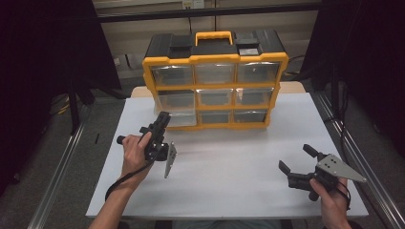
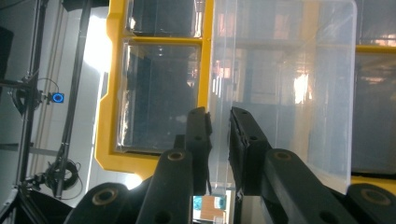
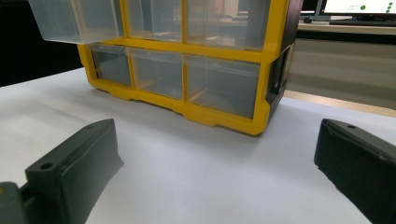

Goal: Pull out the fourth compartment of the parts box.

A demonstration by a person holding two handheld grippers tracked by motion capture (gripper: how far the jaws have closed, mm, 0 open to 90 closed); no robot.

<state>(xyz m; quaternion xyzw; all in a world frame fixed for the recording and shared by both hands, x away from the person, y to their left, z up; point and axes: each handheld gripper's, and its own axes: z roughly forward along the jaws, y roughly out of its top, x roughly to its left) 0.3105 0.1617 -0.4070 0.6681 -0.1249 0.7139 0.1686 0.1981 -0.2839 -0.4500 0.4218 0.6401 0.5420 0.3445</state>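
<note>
Claw work first: the left claw (image 1: 164, 118) is pinched on the front lip of a clear drawer (image 2: 280, 93), which sits partly pulled out of the organizer's bottom-left bay. Behind everything, the white counter (image 1: 229, 162) carries the yellow-and-black drawer organizer (image 1: 215, 78) against its far edge, with nine clear drawers in three rows. The right claw (image 1: 298, 160) rests near the counter's near right corner, jaws spread wide and holding nothing, well apart from the organizer. Judging by how things lie, the pull is under way but not finished: the gripped drawer juts forward of its neighbours, which sit flush, yet its back is inside the frame. Drawing it farther out, or clear, is what appears left.
</note>
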